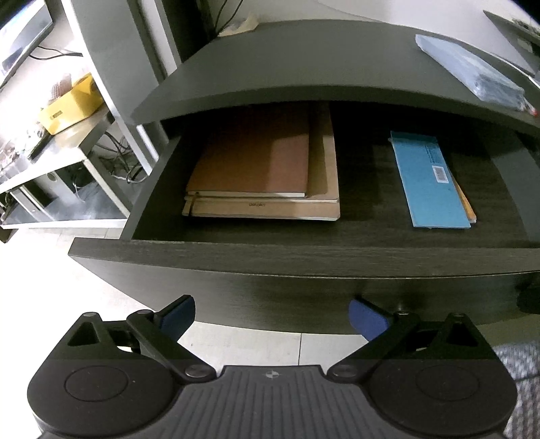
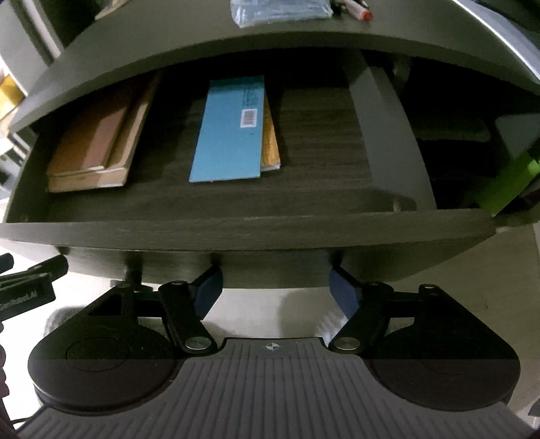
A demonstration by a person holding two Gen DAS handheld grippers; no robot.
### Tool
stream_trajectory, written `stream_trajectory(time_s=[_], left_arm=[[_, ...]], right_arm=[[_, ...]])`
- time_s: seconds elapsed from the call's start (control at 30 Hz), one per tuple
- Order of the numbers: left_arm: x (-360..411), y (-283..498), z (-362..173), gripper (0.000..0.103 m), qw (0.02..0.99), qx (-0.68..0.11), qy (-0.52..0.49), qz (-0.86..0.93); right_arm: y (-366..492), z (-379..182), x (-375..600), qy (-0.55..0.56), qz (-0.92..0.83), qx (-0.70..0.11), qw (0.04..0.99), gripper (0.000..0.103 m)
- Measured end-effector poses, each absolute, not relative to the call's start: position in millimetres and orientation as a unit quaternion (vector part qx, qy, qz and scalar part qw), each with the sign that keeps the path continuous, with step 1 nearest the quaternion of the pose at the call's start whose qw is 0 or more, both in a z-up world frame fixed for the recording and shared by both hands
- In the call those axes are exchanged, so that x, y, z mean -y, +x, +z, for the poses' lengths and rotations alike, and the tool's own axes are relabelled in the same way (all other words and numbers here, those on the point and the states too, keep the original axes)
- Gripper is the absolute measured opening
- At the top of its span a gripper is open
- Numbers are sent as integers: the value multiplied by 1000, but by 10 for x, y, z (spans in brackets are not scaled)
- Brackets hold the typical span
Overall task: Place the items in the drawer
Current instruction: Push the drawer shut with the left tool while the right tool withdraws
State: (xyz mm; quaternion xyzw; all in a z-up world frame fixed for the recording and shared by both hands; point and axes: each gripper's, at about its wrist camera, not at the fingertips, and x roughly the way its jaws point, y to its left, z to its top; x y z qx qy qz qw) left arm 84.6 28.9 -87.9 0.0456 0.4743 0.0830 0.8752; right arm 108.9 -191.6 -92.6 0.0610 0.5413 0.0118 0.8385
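A dark wooden drawer (image 1: 303, 263) (image 2: 236, 233) stands pulled out under the desk top. Inside it, a stack of brown notebooks (image 1: 256, 162) (image 2: 91, 145) lies on the left. A blue booklet (image 1: 428, 179) (image 2: 229, 131) rests on an orange one (image 2: 271, 141) to the right. On the desk top lies a blue plastic pouch (image 1: 469, 71) (image 2: 280, 10). My left gripper (image 1: 273, 315) is open and empty, low in front of the drawer front. My right gripper (image 2: 276, 290) is open and empty, its tips close under the drawer front's lower edge.
Pens (image 2: 354, 8) lie beside the pouch on the desk top. A side table with a yellow box (image 1: 71, 104) and a monitor (image 1: 23, 37) stands to the left. A green object (image 2: 506, 182) sits right of the drawer. Pale floor tiles (image 1: 101, 304) lie below.
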Motion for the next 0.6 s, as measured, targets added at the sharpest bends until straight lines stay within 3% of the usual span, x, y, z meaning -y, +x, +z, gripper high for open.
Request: stream_trajectory(time_s=[0.6], left_arm=[[-251, 2029, -1008, 100, 897, -434, 24, 83]], right_arm=[[2095, -1030, 1984, 99, 10, -482, 870, 73]])
